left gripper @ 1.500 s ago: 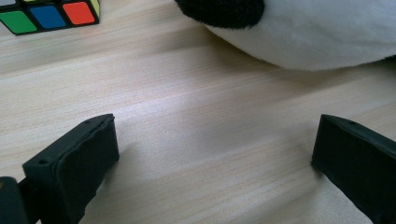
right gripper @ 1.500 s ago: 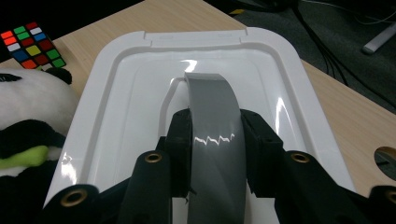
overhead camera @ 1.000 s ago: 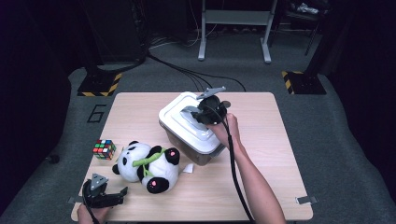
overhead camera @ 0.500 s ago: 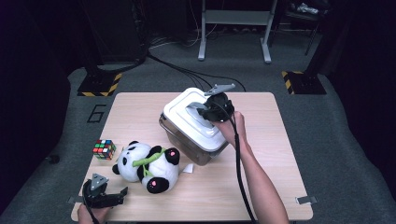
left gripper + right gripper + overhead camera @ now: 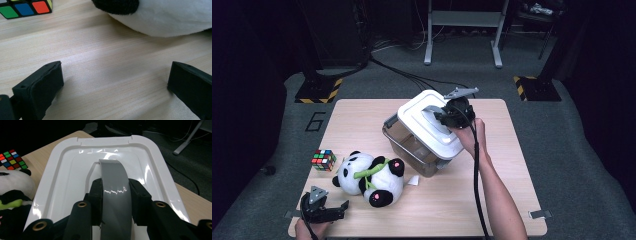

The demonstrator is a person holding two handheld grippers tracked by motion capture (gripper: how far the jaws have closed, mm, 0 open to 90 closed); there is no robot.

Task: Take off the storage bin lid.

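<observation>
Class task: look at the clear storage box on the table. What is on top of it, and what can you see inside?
A white lid covers the clear box, and the right gripper clamps the lid's grey handle. Nothing is visible through the walls; the lid hides the rest of the interior.

Light wood table [image 5: 362, 120], rectangular, on grey carpet floor [image 5: 592, 150]. From table centre: Rubik's cube [image 5: 323, 160] at approx 9 o'clock near left edge, flat on the top. Plush panda [image 5: 371, 176] at approx 7–8 o'clock, lying on its back, green bamboo piece across chest; just beside cube but apart from it. Clear storage bin [image 5: 422, 150] w/ white lid [image 5: 428, 127] at approx 1–2 o'clock, tilted, near-side bottom edge seems on the wood, far side raised. Small white scrap [image 5: 413, 180] on the wood btwn panda & bin. Left gripper [image 5: 328, 212] rests at 7 o'clock corner, jaws spread wide on bare wood.
</observation>
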